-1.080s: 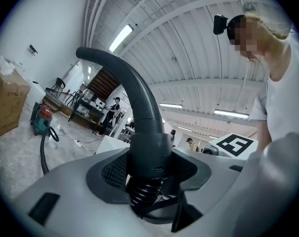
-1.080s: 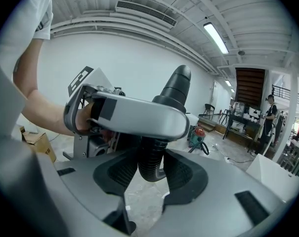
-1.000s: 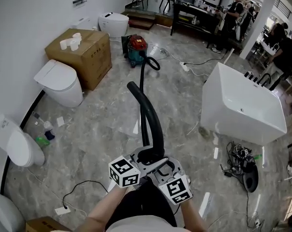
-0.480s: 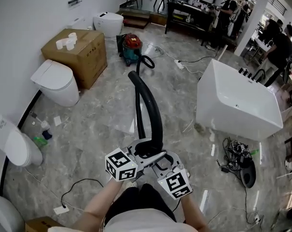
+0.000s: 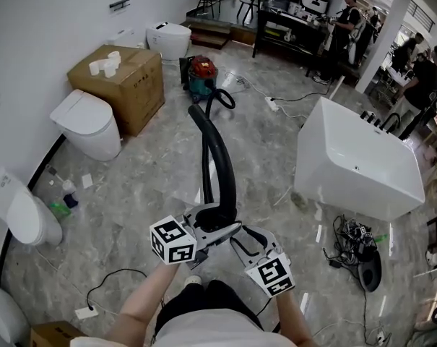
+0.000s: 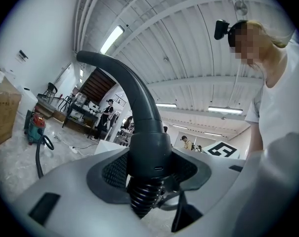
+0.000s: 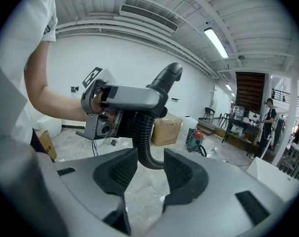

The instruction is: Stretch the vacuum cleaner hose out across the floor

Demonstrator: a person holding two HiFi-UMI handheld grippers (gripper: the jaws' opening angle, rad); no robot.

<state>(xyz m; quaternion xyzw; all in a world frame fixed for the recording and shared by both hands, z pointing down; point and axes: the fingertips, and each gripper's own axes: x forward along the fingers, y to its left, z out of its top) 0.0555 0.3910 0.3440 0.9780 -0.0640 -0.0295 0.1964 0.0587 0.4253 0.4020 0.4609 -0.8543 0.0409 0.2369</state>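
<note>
- Head view: my left gripper (image 5: 214, 226) is clamped on the near end of the hose (image 5: 222, 166), and the stiff curved end rises ahead of its jaws. My right gripper (image 5: 241, 238) sat tight against the left one a second ago, with the marker cubes (image 5: 173, 241) nearly touching. It now stands off to the left gripper's right, with a clear gap between the cubes. The vacuum cleaner (image 5: 202, 74) stands far ahead of both tools. Just on my side of it the hose makes a curl on the floor (image 5: 131, 194).
- Left gripper view: the jaws are closed on the thick cuff (image 6: 149, 149), and the ribbed part hangs just below the pads.
- Right gripper view: the ribbed part (image 7: 142, 132) drops from the left gripper, just ahead and above, and bends through my right jaws. Both pads seem to sit against the bottom of that bend, so I judge it gripped too.
- What this means: drawing my hands apart only takes up the short slack between them. The long run is not straight yet. I judge I must back away from the vacuum cleaner until that curl opens out.
</note>
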